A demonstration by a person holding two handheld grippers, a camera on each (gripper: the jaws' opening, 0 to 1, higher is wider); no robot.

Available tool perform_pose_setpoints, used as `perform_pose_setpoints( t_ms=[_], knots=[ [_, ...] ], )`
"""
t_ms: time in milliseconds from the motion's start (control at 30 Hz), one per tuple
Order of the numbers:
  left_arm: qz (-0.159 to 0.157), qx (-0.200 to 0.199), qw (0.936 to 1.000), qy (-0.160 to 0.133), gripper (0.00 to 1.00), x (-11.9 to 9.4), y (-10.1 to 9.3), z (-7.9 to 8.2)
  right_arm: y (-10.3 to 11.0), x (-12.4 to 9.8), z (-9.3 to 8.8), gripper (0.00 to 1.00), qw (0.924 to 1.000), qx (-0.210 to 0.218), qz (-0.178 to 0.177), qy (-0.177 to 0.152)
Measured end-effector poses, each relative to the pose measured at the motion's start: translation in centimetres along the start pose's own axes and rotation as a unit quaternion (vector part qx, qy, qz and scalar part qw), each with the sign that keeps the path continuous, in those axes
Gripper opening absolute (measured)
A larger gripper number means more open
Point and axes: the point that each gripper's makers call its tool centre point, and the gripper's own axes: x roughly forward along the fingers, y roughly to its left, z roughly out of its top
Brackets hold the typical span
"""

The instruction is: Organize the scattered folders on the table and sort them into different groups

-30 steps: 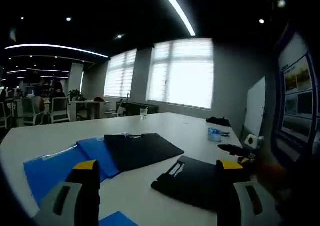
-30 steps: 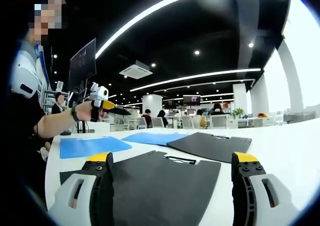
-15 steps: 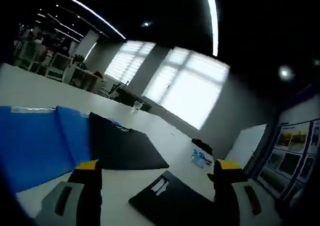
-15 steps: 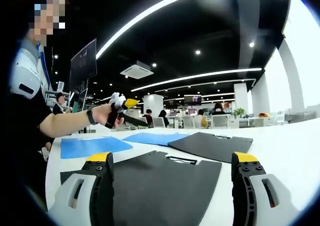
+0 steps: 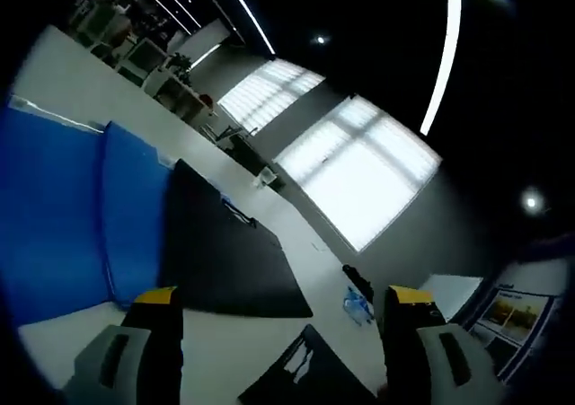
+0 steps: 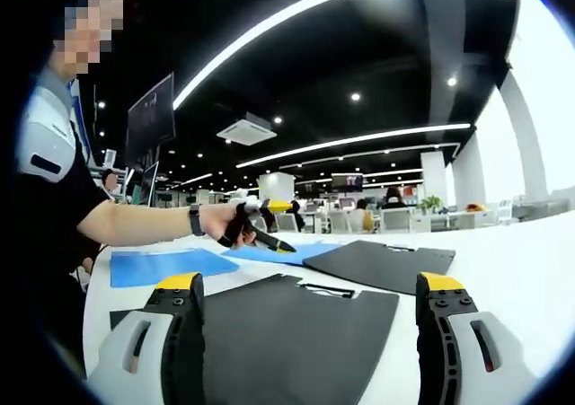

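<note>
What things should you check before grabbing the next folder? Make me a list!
1. Left hand-held gripper open: ok.
2. Right hand-held gripper open: ok.
3. Left one aimed at a folder: ok, the far black folder lies between its jaws, next to the blue folders.
4. Left one touching a folder: cannot tell.
5. Near black folder in front of the right one: ok.
6. Table has spare room for groups: ok.

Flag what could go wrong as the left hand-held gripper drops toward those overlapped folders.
1. The flat black clipboard folder overlaps the blue plastic folders; the open left hand-held gripper might pinch both colours together.
2. The folders lie flat on the white table, so a jaw may skid instead of getting under an edge.
</note>
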Motion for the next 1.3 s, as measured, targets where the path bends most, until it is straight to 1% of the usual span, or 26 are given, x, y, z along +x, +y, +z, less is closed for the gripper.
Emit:
perform_pose_setpoints(
  t_ms=[33,100,233,300,367,400,467,567,667,767,800,867,900,933,1000,1033,1067,1133,1200,1233,1267,1300],
  knots=[
    [0.006,0.001,0.9999,0.014,0.94,0.4,0.6,-0.3,0.0,0.0,0.0,0.97,1.0000,0.000,0.000,0.000],
    [0.011,-0.008,0.9998,0.018,0.94,0.8,1.3,-0.4,0.0,0.0,0.0,0.97,1.0000,0.000,0.001,0.000],
    [0.020,-0.050,0.9984,0.021,0.93,1.7,3.1,-0.5,0.0,0.1,0.0,0.97,1.0000,-0.001,0.003,0.000],
    [0.012,-0.064,0.9977,0.017,0.87,2.0,3.3,-0.4,0.1,0.1,0.0,0.97,1.0000,-0.001,0.003,0.000],
    [0.018,-0.076,0.9969,0.013,0.82,2.0,3.9,-0.2,0.0,0.1,0.1,0.97,1.0000,-0.001,0.003,-0.001],
    [0.021,-0.081,0.9964,0.011,0.80,1.9,4.0,-0.3,0.0,0.1,0.1,0.97,1.0000,0.000,0.003,-0.001],
    [0.026,-0.095,0.9952,0.007,0.76,1.9,4.4,-0.2,0.0,0.0,0.1,0.97,1.0000,0.000,0.002,-0.002],
    [0.026,-0.109,0.9937,-0.003,0.72,2.2,4.8,0.2,0.0,0.1,0.1,0.97,1.0000,0.000,0.001,-0.001],
    [0.032,-0.117,0.9926,-0.008,0.63,2.2,5.4,0.1,0.0,0.1,0.0,0.97,1.0000,-0.002,0.001,0.003],
    [0.036,-0.129,0.9909,-0.013,0.49,2.4,6.2,-0.6,0.0,0.1,-0.1,0.97,1.0000,-0.002,0.001,0.003],
    [0.038,-0.139,0.9895,-0.015,0.42,2.4,6.5,-0.8,0.0,0.1,-0.1,0.97,1.0000,-0.002,0.000,0.004],
    [0.038,-0.139,0.9894,-0.016,0.34,2.4,6.6,-0.9,0.0,0.1,-0.1,0.97,1.0000,-0.002,0.000,0.004],
    [0.038,-0.140,0.9893,-0.016,0.28,2.5,6.6,-0.9,-0.1,0.1,-0.1,0.97,1.0000,-0.002,0.000,0.004],
    [0.036,-0.146,0.9883,-0.025,0.25,2.7,7.3,-1.2,-0.1,0.2,-0.1,0.97,1.0000,-0.002,0.000,0.004],
    [0.042,-0.125,0.9909,-0.028,0.19,2.8,7.6,-1.1,-0.1,0.2,-0.2,0.97,1.0000,-0.002,-0.001,0.006],
    [0.045,-0.114,0.9920,-0.030,0.14,2.8,7.7,-1.0,-0.1,0.2,-0.2,0.97,1.0000,-0.003,-0.001,0.006],
    [0.043,-0.113,0.9922,-0.031,0.10,2.8,7.6,-1.0,-0.1,0.2,-0.2,0.97,1.0000,-0.003,-0.001,0.007],
    [0.031,-0.119,0.9919,-0.034,0.09,3.0,7.3,-0.9,-0.1,0.2,-0.3,0.97,1.0000,-0.002,-0.001,0.007],
    [0.026,-0.120,0.9916,-0.040,0.08,3.1,7.3,-0.6,-0.1,0.3,-0.3,0.97,1.0000,-0.002,-0.001,0.009],
    [0.019,-0.126,0.9907,-0.047,0.08,3.1,7.1,-0.5,-0.1,0.3,-0.4,0.97,0.9999,-0.003,-0.001,0.010],
    [0.005,-0.154,0.9860,-0.064,0.07,3.0,6.7,-0.2,-0.1,0.4,-0.4,0.97,0.9999,-0.003,-0.001,0.011],
    [0.001,-0.162,0.9846,-0.067,0.07,2.9,6.8,-0.3,0.0,0.5,-0.6,0.97,0.9999,-0.003,0.000,0.014]
  ],
)
